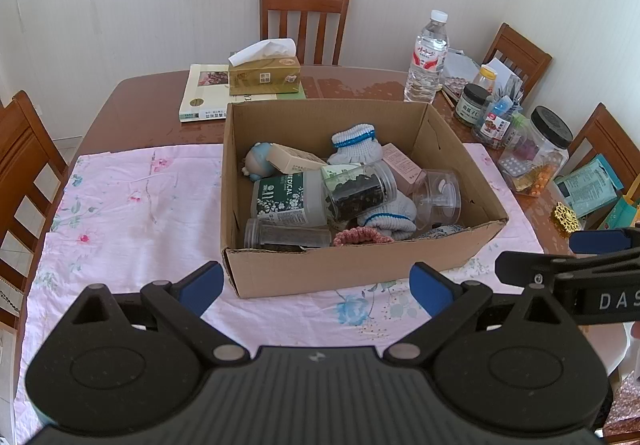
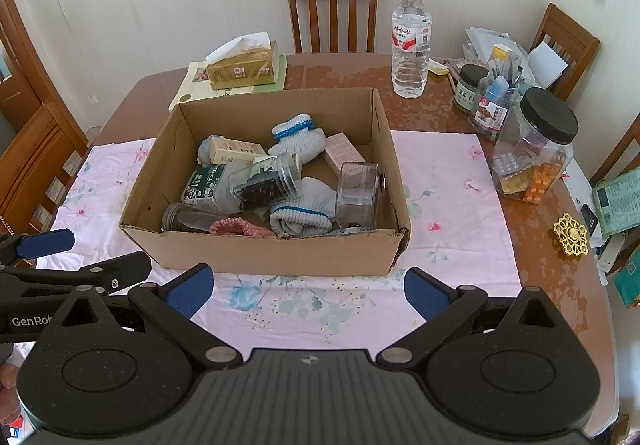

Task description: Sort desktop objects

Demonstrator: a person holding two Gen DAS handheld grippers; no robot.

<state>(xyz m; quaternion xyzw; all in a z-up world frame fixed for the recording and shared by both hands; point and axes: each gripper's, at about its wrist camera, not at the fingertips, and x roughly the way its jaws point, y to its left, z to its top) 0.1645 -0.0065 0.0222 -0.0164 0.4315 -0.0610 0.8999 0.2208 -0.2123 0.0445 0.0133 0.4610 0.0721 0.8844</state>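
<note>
A cardboard box (image 1: 360, 269) (image 2: 264, 253) stands on a pink floral cloth (image 1: 132, 205) (image 2: 448, 181). It holds several things: a jar of dark contents (image 1: 358, 191) (image 2: 266, 183), a white "MEDICAL" bottle (image 1: 288, 199) (image 2: 208, 185), white gloves (image 1: 356, 145) (image 2: 298, 135), a clear round container (image 1: 438, 199) (image 2: 358, 191), a pink scrunchie (image 1: 362, 236) (image 2: 240, 227). My left gripper (image 1: 318, 285) is open and empty, just in front of the box. My right gripper (image 2: 308, 291) is open and empty beside it, also before the box.
Behind the box lie a tissue box (image 1: 264, 75) (image 2: 244, 65) on a book (image 1: 202, 93) and a water bottle (image 1: 426, 57) (image 2: 410, 41). Jars, a pill container (image 2: 532, 153) and a gold ornament (image 2: 572, 235) crowd the right side. Wooden chairs surround the table.
</note>
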